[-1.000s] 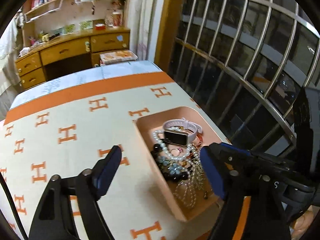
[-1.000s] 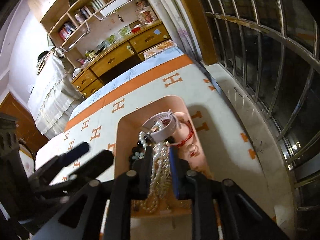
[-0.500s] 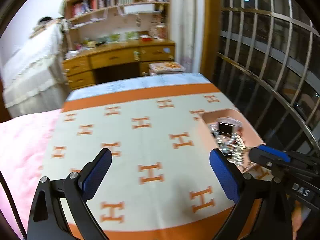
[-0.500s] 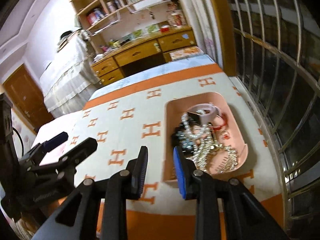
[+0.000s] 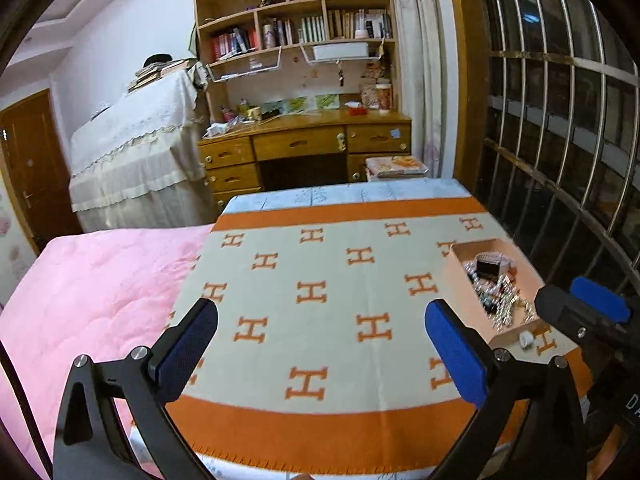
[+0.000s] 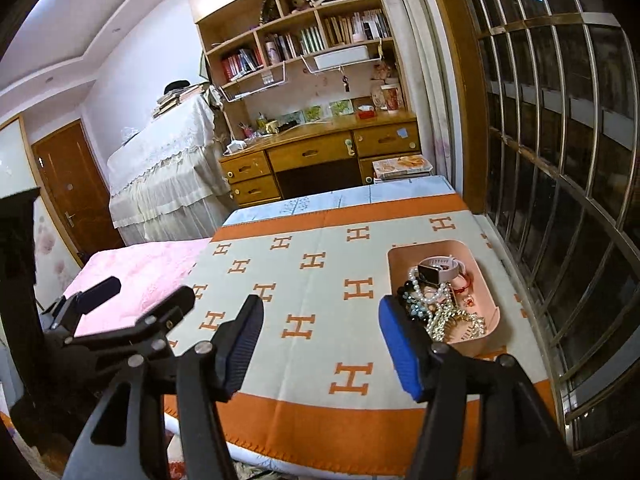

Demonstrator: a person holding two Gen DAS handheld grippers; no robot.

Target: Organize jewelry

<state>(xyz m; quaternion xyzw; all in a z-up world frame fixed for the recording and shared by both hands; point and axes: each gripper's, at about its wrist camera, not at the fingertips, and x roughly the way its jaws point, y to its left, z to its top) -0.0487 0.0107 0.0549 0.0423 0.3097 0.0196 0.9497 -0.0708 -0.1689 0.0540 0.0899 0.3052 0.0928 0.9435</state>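
A second ago I had both grippers down over the shallow pink plastic tray of tangled jewelry; now I've drawn them up and back, and the tray sits small and off to the right on the cream blanket with orange H letters. My right gripper was pinched on a strand of white pearls; its jaws are opening with nothing between them, the strand back in the tray. My left gripper is opening wider too, over bare blanket.
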